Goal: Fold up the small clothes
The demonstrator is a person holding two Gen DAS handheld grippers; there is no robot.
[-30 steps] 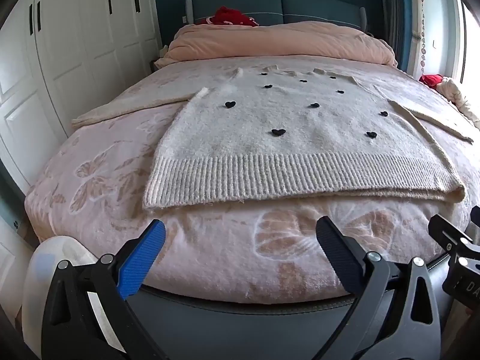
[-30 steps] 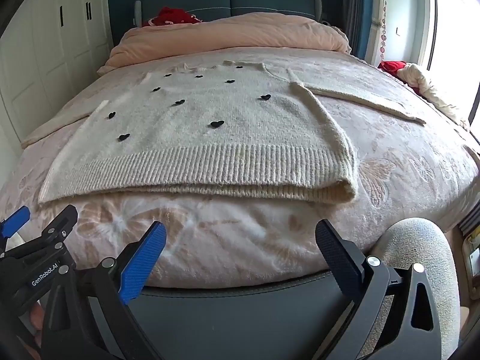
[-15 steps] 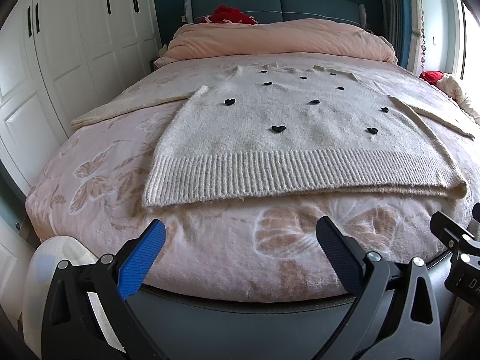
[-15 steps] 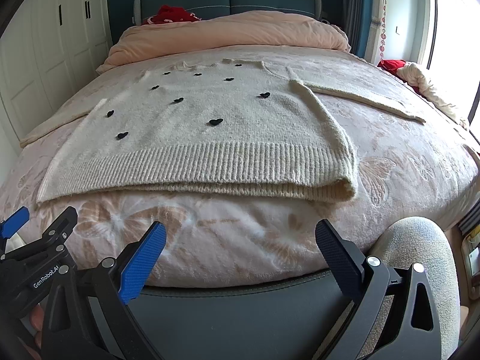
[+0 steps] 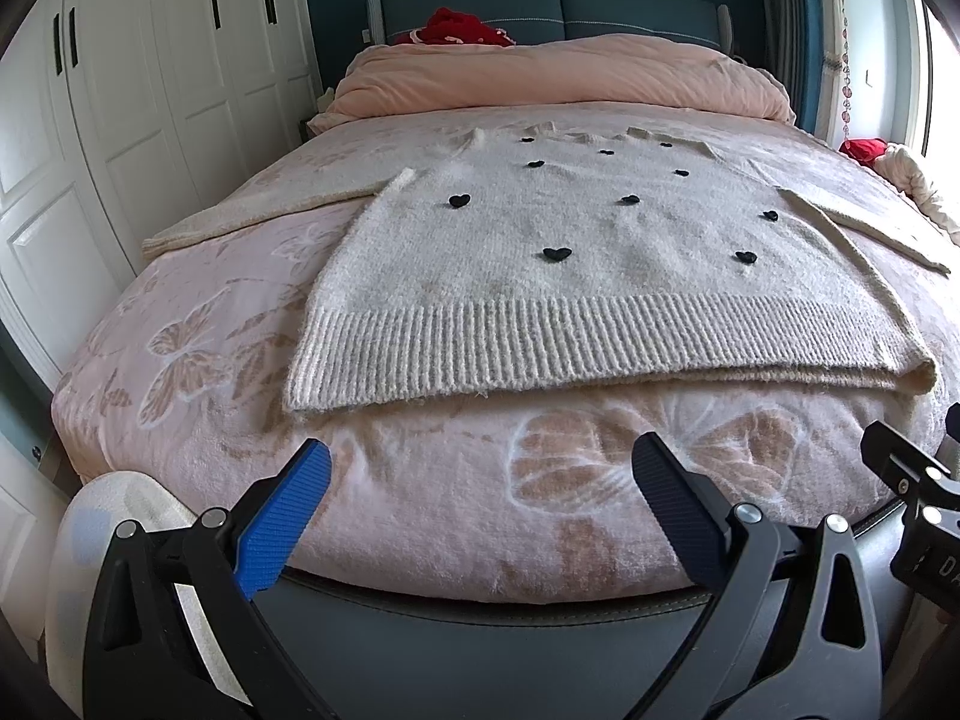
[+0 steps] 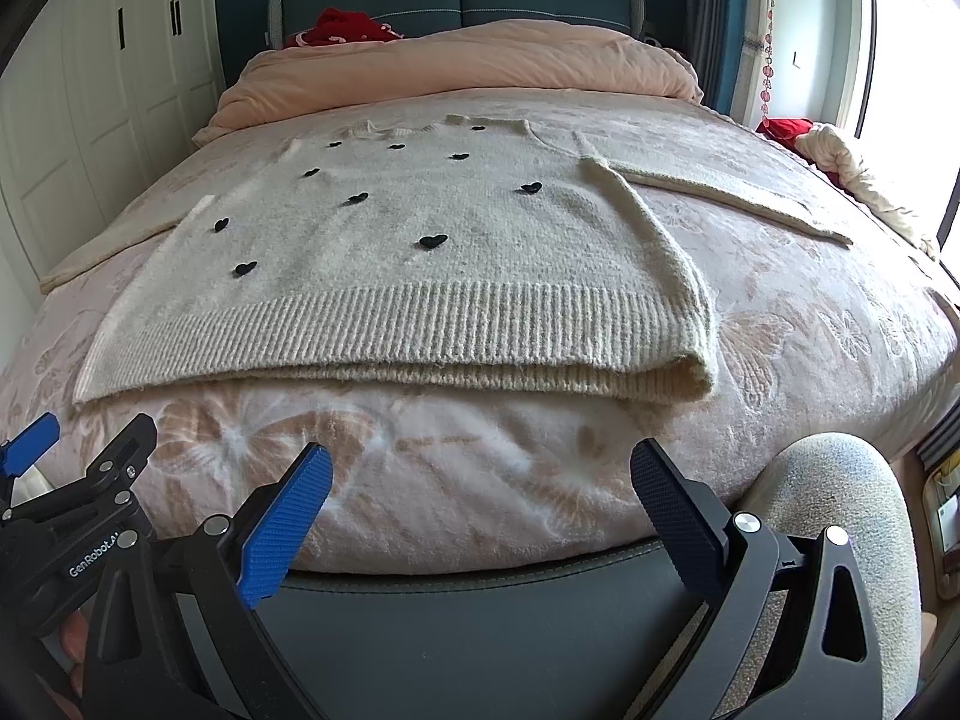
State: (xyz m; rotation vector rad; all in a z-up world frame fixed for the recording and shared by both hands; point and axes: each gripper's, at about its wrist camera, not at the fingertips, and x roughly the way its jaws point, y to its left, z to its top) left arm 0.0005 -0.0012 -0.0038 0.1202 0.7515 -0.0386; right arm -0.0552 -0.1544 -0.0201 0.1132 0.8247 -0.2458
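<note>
The fold has not begun: the cream sweater (image 5: 576, 276) with small black hearts lies flat and face-up on the bed (image 5: 420, 480), its ribbed hem nearest and its neckline far ahead, toward the headboard. The left hand-held gripper (image 5: 480, 498) hangs short of the bed's near edge with its blue pads wide apart and nothing between them; the right hand-held gripper (image 6: 480, 498) is the same, spread and empty, with the hem just ahead and above its fingertips. One sleeve (image 5: 258, 222) stretches out ahead and to the left of the left hand-held gripper, the other sleeve (image 6: 732, 198) ahead and to the right of the right one. My reading is that this is the approach before the first grasp. The next move probably calls for each hand-held gripper to travel forward over the hem and close on an edge or a sleeve, pinching only the knit and not the fleece under it, then carry it inward across the body. The knit looks thick and floppy, so it may sag or drag. The bed wears a pink butterfly-patterned blanket (image 6: 840, 324), with a peach duvet (image 6: 456, 66) bunched far ahead. White wardrobe doors (image 5: 150, 108) stand off to the left, and a bright window (image 6: 906, 90) to the right.
</note>
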